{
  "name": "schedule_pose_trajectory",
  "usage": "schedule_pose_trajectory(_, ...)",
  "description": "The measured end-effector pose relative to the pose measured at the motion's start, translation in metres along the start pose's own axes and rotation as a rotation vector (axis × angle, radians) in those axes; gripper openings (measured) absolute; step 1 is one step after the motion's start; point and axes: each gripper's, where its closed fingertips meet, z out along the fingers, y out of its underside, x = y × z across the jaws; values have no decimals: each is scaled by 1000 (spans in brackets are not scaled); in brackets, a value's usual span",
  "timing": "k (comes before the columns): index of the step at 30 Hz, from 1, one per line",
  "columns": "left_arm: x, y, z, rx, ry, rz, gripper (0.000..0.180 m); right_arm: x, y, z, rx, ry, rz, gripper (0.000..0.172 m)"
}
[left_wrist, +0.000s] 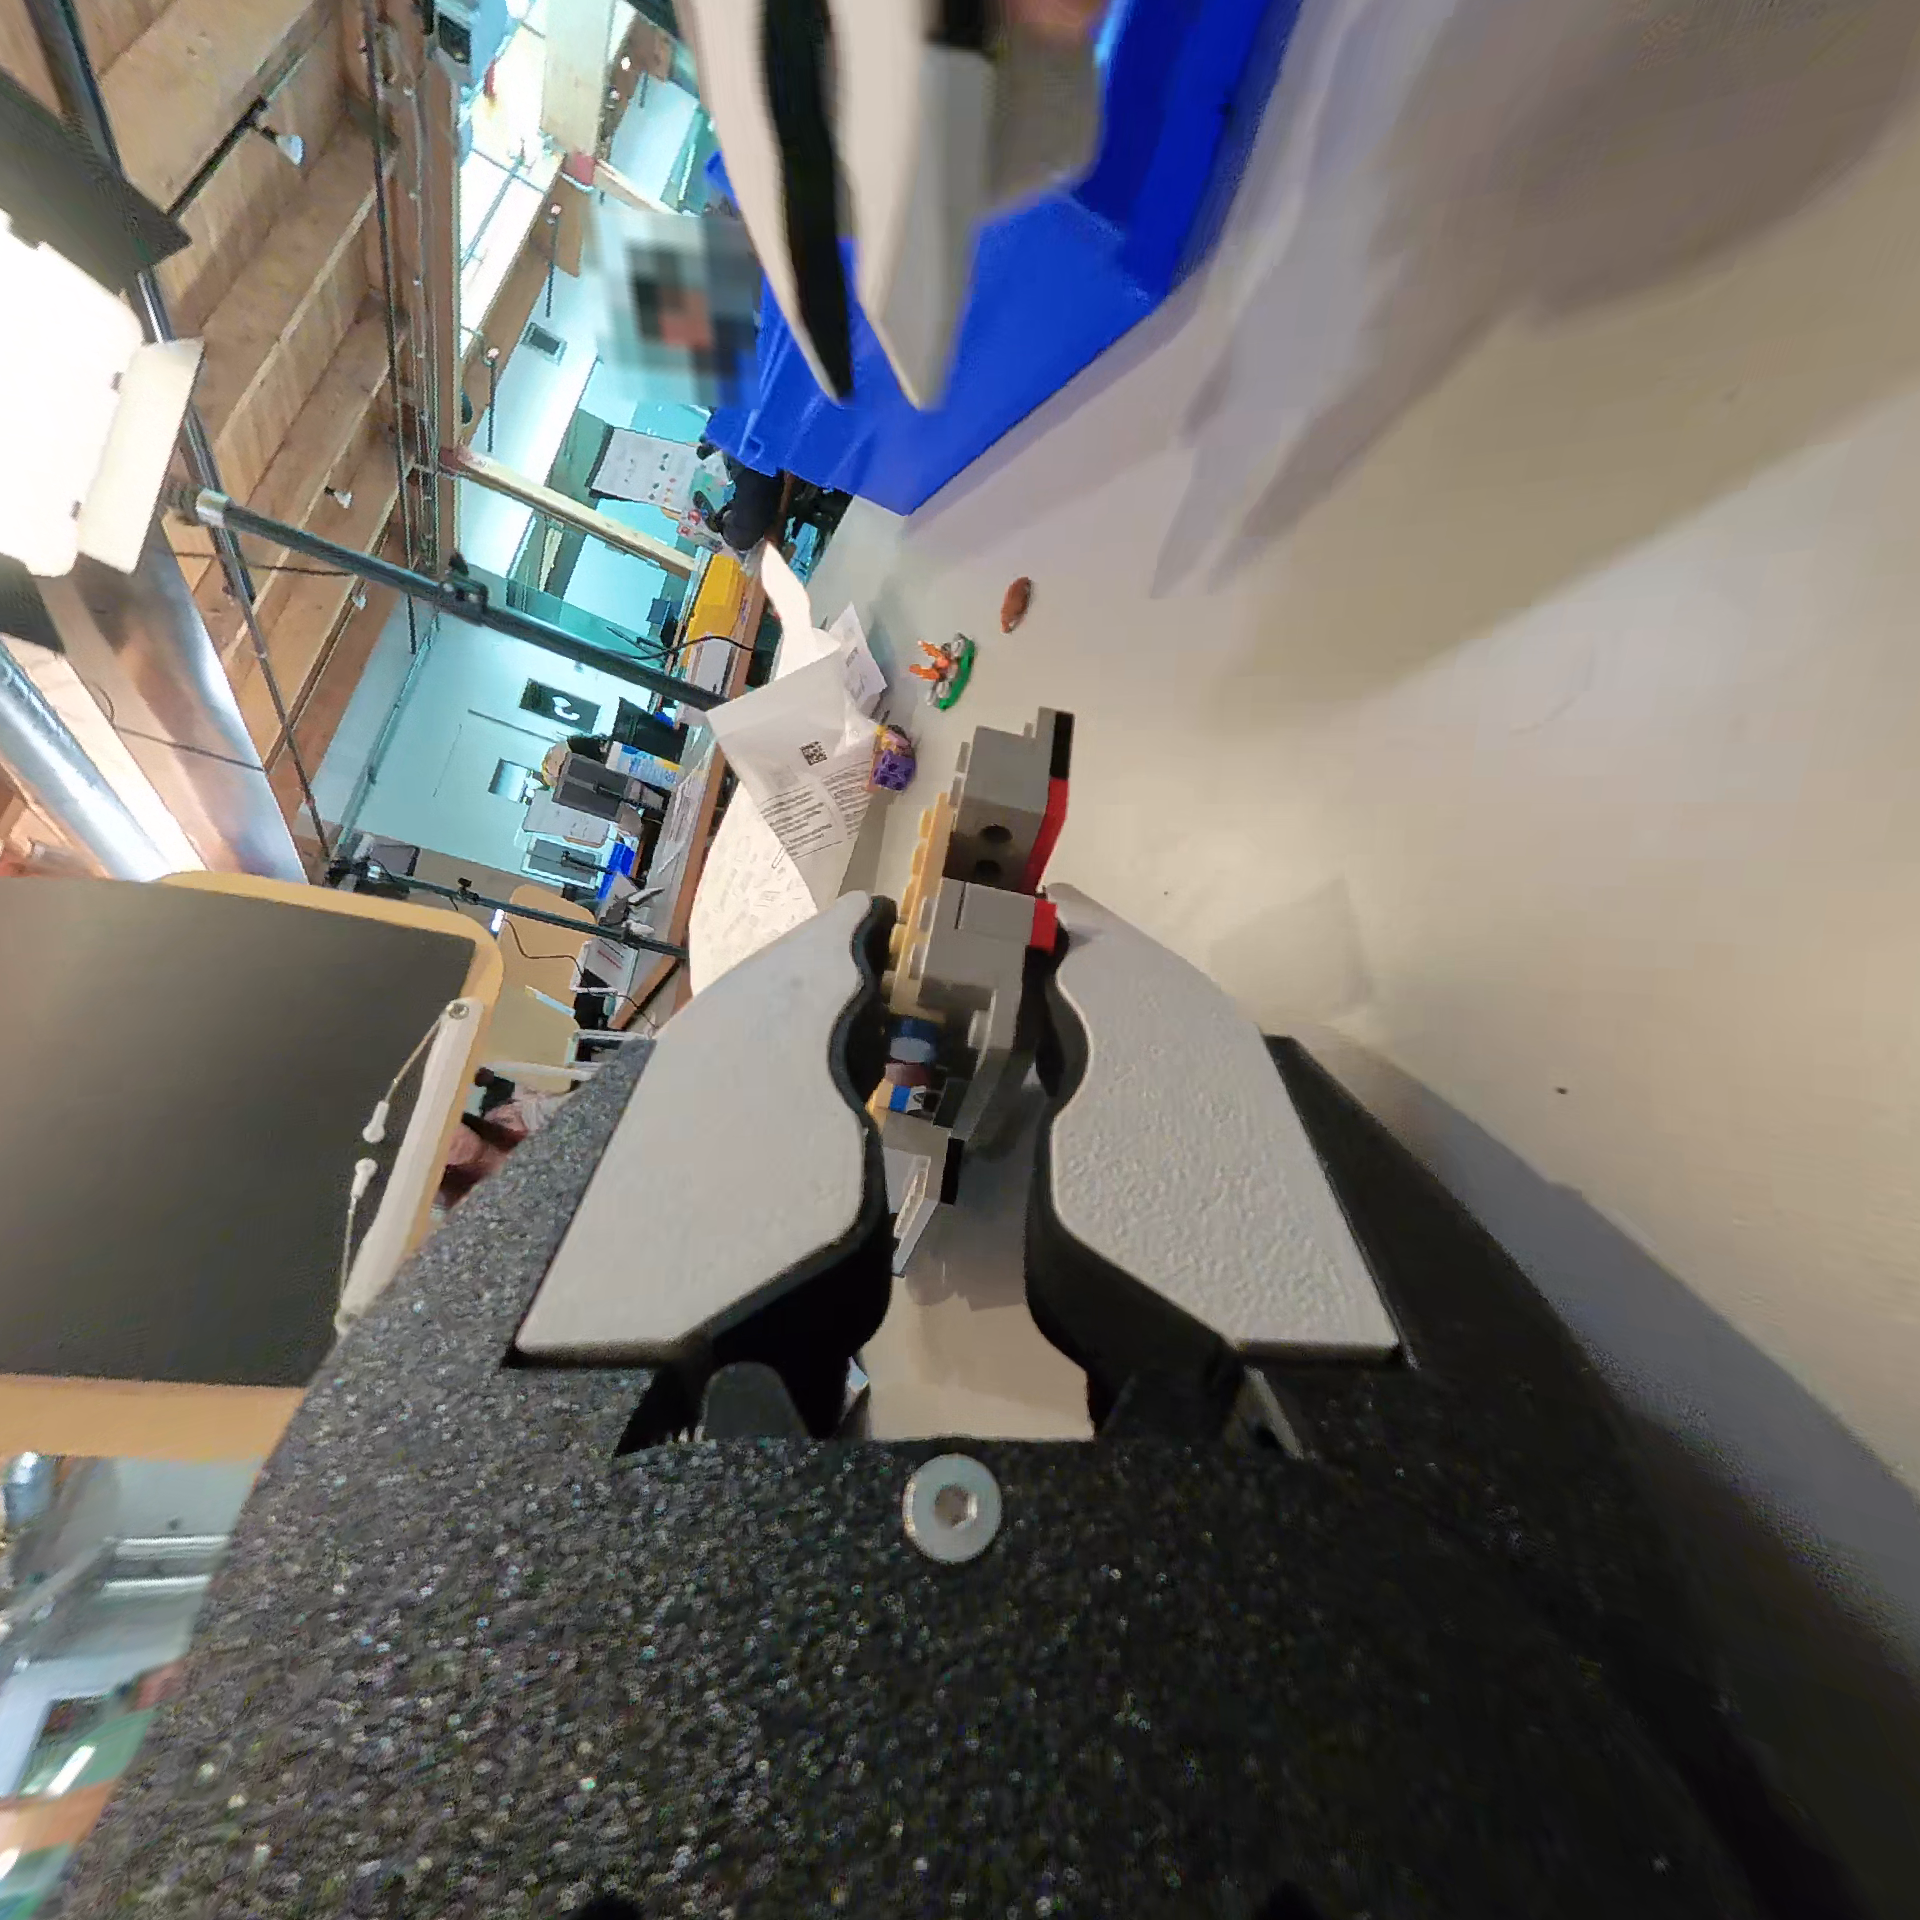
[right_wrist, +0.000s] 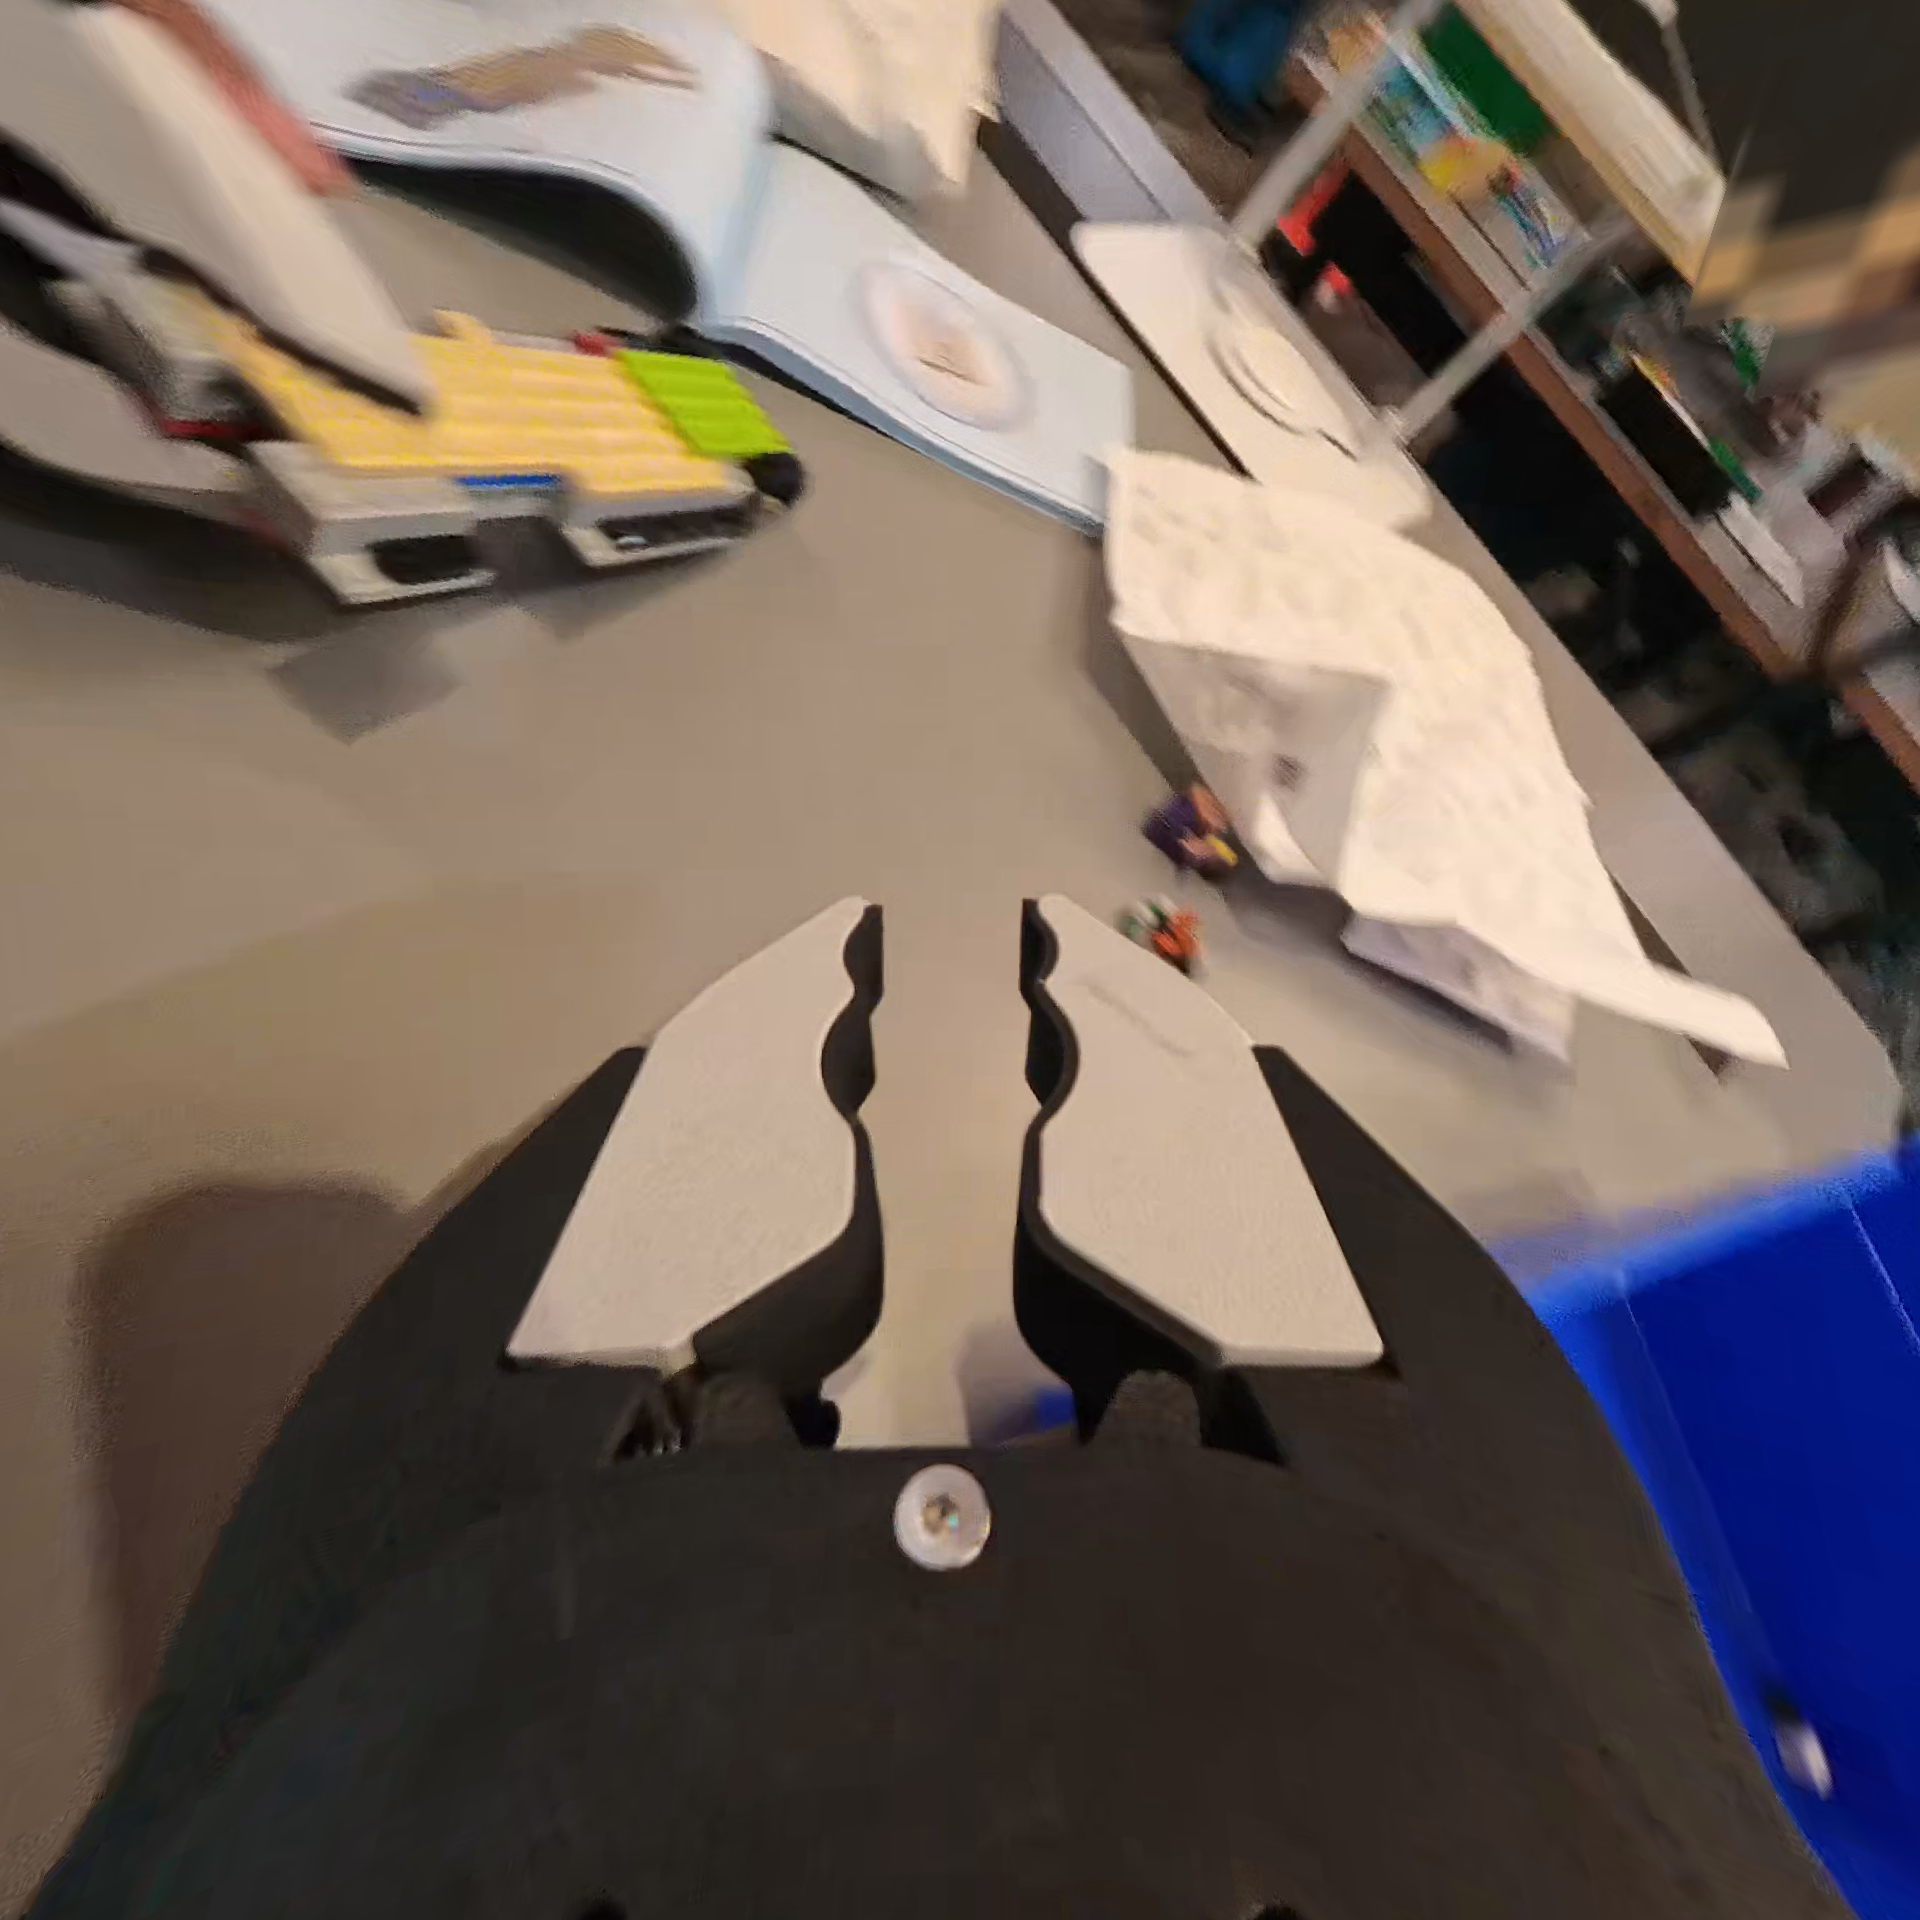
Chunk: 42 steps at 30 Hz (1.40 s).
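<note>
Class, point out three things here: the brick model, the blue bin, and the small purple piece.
brick model (left_wrist: 1003, 800), left wrist view, grey block face
blue bin (right_wrist: 1766, 1455), right wrist view, side wall
small purple piece (left_wrist: 891, 767), left wrist view, its middle

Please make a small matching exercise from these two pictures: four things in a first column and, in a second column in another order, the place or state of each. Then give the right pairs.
Things:
1. Left gripper
2. Right gripper
3. Blue bin
4. Small purple piece

Places or states:
A. lies on the table beside the white papers
B. open, with only bare table between its fingers
C. closed on the grey, tan and red brick model
D. stands at the right edge of the right wrist view

Pairs: 1-C, 2-B, 3-D, 4-A
</note>
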Motion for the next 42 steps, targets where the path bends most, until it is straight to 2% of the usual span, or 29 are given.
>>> schedule_pose_trajectory(3, -9, 1, -3, 20, -18, -79, 25, -46, -21, 25, 94, -88, -166, 26)
schedule_pose_trajectory(6, -18, 1, -6, 45, -35, -159, 24, -71, -45, 37, 218, -98, -303, 28)
schedule_pose_trajectory(9, -25, 2, -9, 68, -44, -225, 24, -82, -67, 42, 319, -100, -363, 32)
schedule_pose_trajectory(12, -28, 3, -11, 78, -47, -252, 24, -89, -77, 49, 344, -128, -402, 43)
schedule_pose_trajectory(15, -33, 3, -10, 84, -53, -283, 25, -92, -85, 54, 368, -121, -431, 40)
schedule_pose_trajectory(20, -39, 2, -13, 116, -54, -344, 24, -84, -97, 55, 425, -25, -450, 14)
schedule_pose_trajectory(34, -53, 3, -16, 149, -41, -482, 27, -72, -108, 54, 484, -32, -357, 14)
schedule_pose_trajectory(42, -50, 14, -17, 117, -31, -575, 37, -54, -95, 56, 475, 37, -301, 14)
